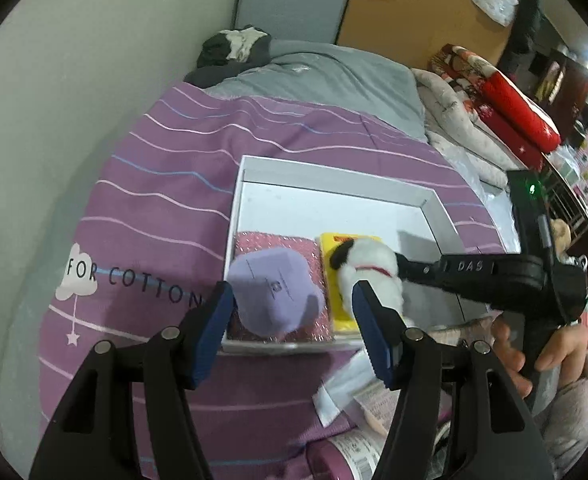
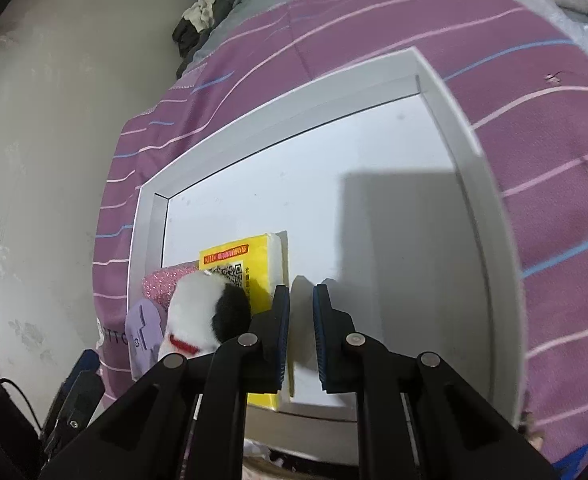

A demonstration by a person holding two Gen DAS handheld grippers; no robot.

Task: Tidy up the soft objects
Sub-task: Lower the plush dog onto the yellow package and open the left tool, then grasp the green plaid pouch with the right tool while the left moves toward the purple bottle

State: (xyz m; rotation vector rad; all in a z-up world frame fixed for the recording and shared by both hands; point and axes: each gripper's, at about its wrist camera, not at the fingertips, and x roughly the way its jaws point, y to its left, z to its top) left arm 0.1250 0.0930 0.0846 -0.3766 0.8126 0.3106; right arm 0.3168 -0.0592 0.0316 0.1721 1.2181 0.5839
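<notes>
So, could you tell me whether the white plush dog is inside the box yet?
Inside. The white plush dog lies on the yellow packet within the white box; no fabric shows between the right gripper jaws.

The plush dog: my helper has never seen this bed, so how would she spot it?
On the purple striped bedspread lies a shallow white tray. At its near end, the plush dog lies on a yellow packet, beside a lilac pad. Only it is furry: white, black ear, red collar.
</notes>
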